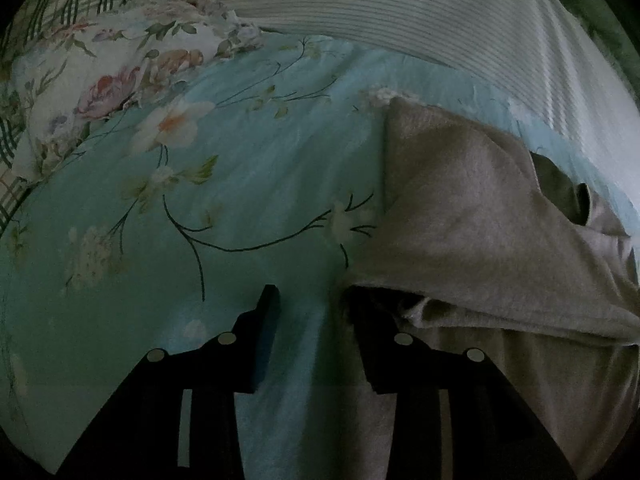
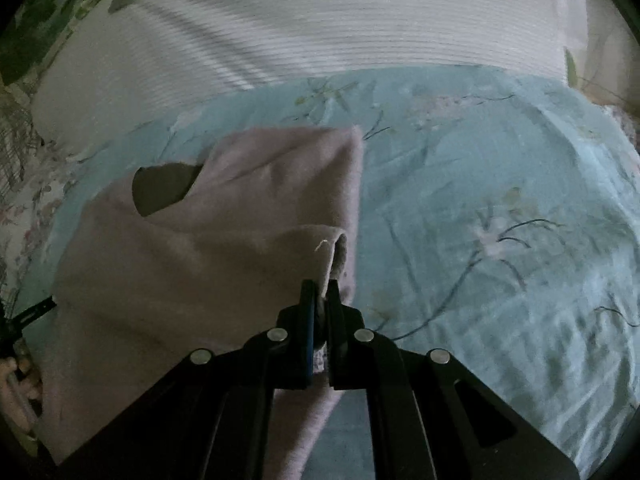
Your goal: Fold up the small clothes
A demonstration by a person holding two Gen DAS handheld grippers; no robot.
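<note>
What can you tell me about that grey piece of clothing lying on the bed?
The grey garment looks like soft, fleecy knit, partly folded over itself on the turquoise floral bedspread. A dark opening, perhaps a neck or armhole, shows near its far side. The right gripper is shut on a rolled edge, while the left gripper stands open at another edge, one finger under the cloth.

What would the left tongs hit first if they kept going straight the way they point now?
Probably the teal floral bedsheet: bare sheet shows between the open left tongs. The grey garment lies just beside the right finger; depth is unclear.
</note>
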